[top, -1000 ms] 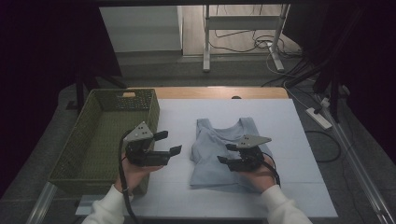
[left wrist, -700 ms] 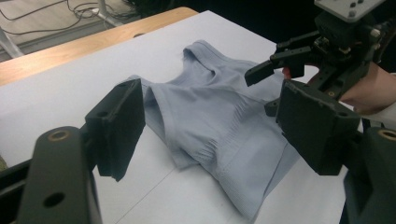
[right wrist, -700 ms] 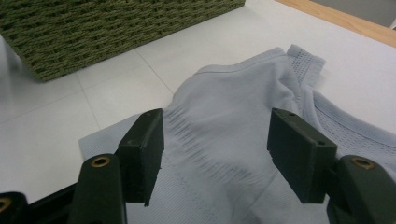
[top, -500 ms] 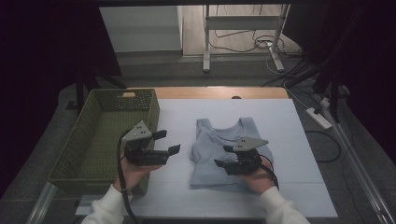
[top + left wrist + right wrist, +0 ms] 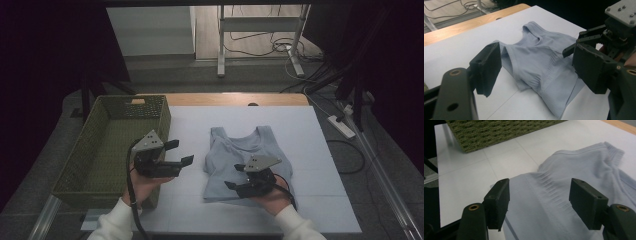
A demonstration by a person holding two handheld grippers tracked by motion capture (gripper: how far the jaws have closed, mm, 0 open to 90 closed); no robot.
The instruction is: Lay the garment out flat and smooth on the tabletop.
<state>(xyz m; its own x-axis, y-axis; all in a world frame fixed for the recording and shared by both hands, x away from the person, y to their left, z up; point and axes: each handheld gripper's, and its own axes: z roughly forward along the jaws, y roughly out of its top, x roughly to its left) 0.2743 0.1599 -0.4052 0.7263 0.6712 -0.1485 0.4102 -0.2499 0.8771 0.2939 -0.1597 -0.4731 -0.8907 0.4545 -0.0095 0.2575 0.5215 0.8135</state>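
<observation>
While lying flat on the white table [image 5: 320, 150] beside a green basket [image 5: 107, 145], pale blue tank top [image 5: 247, 155] sits under right gripper [image 5: 539, 202], jaws just opening, gripping nothing; left gripper [image 5: 177, 152] wide apart, empty.

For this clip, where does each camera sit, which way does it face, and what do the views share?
High view: above the person's side, looking forward and down on the white table; both forearms, left gripper and right gripper show.
Left gripper view: rides the left gripper, faces the tank top; its open jaws and the right gripper show.
Right gripper view: rides the right gripper, low over the tank top, facing the green basket; its open jaws show.
Shared: all three show the tank top.
</observation>
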